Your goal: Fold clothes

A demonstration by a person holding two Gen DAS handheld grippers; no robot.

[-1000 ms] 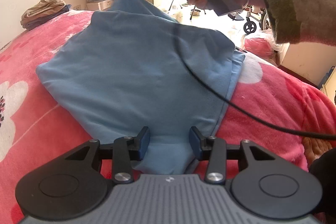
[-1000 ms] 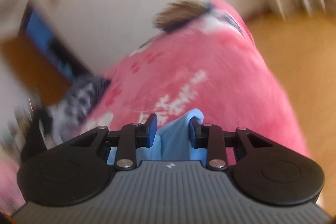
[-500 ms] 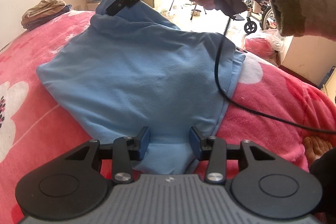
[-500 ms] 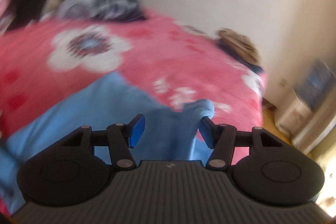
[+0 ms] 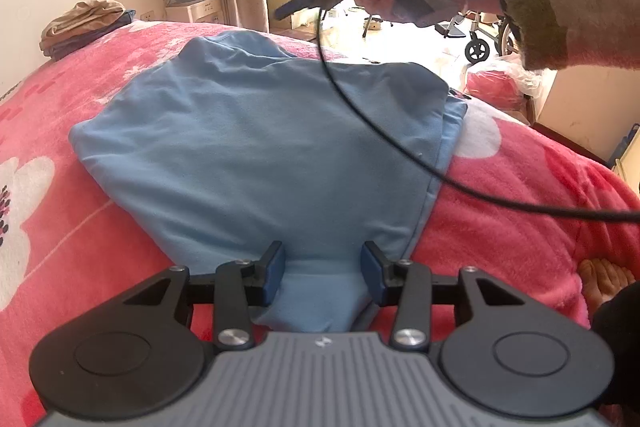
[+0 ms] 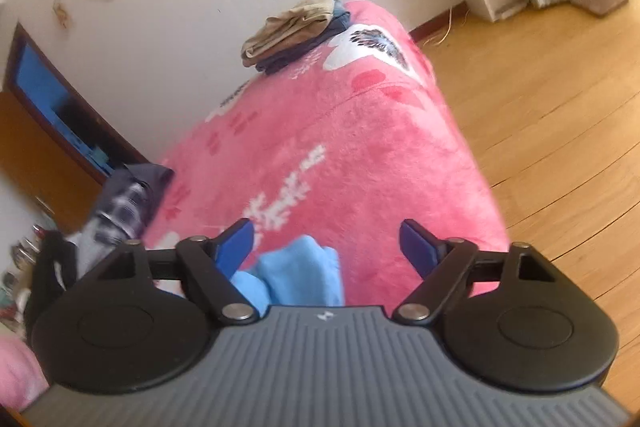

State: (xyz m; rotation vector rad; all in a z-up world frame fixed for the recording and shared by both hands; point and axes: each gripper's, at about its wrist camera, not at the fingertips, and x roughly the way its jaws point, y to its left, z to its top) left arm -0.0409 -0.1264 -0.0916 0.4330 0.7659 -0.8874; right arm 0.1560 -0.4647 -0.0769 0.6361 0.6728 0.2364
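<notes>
Blue garment [image 5: 256, 147]: soft smooth knit, folded to a rounded slab on fleecy pink floral blanket [image 5: 520, 227]. Your left gripper [image 5: 322, 273] pinches its near hem. Your right gripper [image 6: 326, 245]: jaws opening, pads clear of the bunched fabric between them.

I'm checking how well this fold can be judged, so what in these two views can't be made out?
- Blue garment, left wrist view: its near edge is hidden behind the left gripper.
- Same garment, right wrist view: only a bunched bit shows; the right gripper body covers the rest.
- Window area, left wrist view: washed out by glare.
- Folded pile: too small to identify.
</notes>
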